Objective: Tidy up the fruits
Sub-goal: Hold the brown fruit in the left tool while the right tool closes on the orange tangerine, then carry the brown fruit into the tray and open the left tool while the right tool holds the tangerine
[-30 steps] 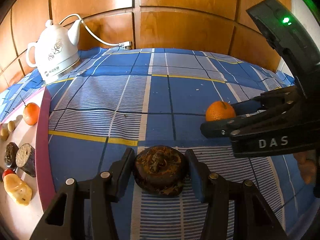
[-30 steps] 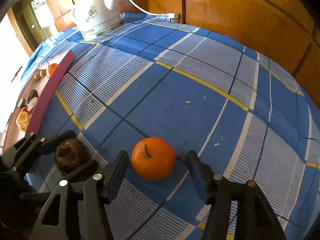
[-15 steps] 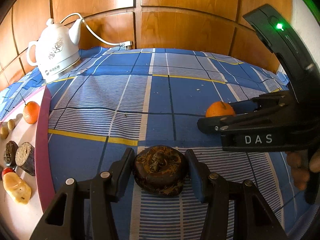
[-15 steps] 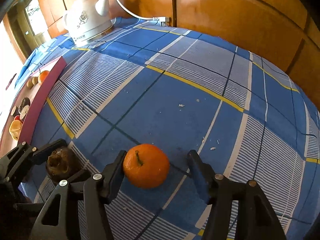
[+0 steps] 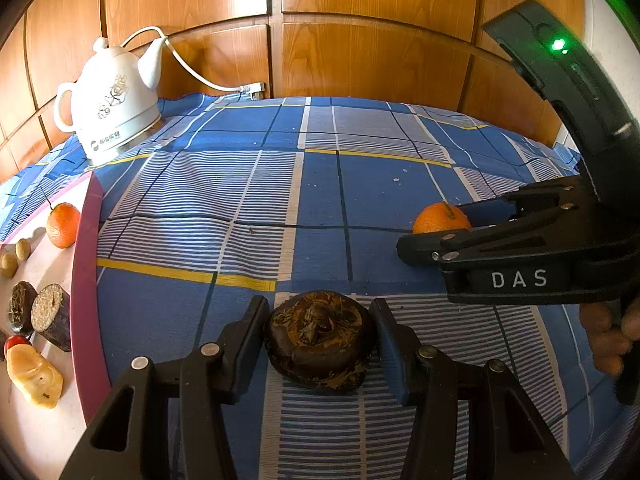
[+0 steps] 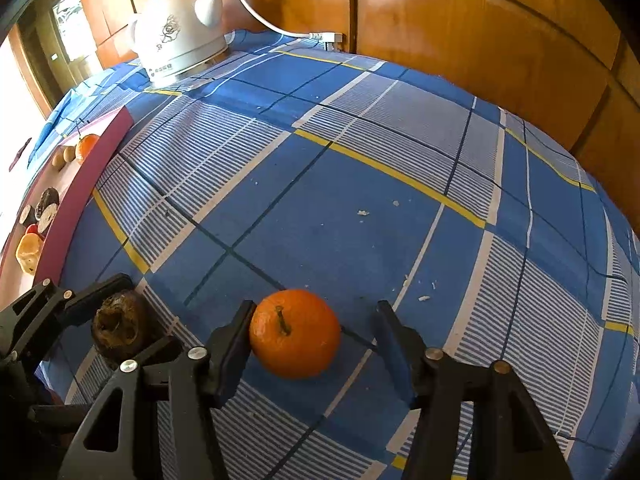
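A dark brown shrivelled fruit (image 5: 320,340) lies on the blue checked cloth between the fingers of my left gripper (image 5: 320,340). The jaws are open and stand close on both sides of it. An orange (image 6: 295,333) lies between the fingers of my right gripper (image 6: 314,342), which is open. The orange touches the left finger, and a gap separates it from the right finger. In the left wrist view the orange (image 5: 441,218) and right gripper (image 5: 480,224) show at the right. In the right wrist view the brown fruit (image 6: 119,325) sits at lower left.
A white board with a maroon edge (image 5: 84,280) at the left holds an orange (image 5: 62,225), small nuts, dark fruit pieces (image 5: 52,316) and a yellow piece (image 5: 34,376). A white electric kettle (image 5: 114,100) with its cord stands at the back left before wooden panels.
My right gripper has shifted so the orange now lies against its left finger. The left gripper and the brown fruit have stayed in place.
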Demonstrator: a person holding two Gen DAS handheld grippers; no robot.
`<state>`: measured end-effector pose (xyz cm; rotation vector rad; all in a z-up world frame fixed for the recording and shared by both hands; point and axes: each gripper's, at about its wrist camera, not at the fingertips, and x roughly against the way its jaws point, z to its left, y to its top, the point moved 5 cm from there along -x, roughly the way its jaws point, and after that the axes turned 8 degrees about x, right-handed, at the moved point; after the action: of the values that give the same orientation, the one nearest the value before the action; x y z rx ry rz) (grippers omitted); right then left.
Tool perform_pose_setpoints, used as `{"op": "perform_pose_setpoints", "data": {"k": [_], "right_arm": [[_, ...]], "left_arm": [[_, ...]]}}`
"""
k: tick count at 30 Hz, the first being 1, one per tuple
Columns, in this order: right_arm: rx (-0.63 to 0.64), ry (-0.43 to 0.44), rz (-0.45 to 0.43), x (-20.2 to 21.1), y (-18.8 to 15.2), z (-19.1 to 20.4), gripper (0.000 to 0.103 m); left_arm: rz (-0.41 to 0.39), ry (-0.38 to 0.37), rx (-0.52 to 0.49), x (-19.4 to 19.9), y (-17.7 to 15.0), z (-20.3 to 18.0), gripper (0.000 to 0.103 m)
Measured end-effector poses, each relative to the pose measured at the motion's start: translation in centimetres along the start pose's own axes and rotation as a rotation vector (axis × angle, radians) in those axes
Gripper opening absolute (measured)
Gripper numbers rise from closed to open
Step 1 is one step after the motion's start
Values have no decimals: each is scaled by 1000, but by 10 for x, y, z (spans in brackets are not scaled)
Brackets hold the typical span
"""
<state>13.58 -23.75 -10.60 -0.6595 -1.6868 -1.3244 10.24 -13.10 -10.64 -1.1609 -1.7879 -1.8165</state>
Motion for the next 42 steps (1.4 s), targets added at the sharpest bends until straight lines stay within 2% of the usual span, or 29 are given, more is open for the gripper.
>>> {"op": "perform_pose_setpoints", "data": {"k": [1,6,10,21,33,42], "right_arm": [[4,5,0,2,0,2,40],[63,-2,16,3,-3,15,39],[21,49,26,1,-3,8,40],[39,39,20,3,-4,11,40],[54,32,5,3,-3,12,40],[66,26,-1,3,-3,12,40]], "left_arm": [[0,0,0,0,0,0,52],[0,5,-1,0,0,0,52],[18,9,2,0,2,0,52],[72,9,41,5,9,0,52],[16,11,40,35,20,-4,52],[19,10,54,41,22,-4,52]]}}
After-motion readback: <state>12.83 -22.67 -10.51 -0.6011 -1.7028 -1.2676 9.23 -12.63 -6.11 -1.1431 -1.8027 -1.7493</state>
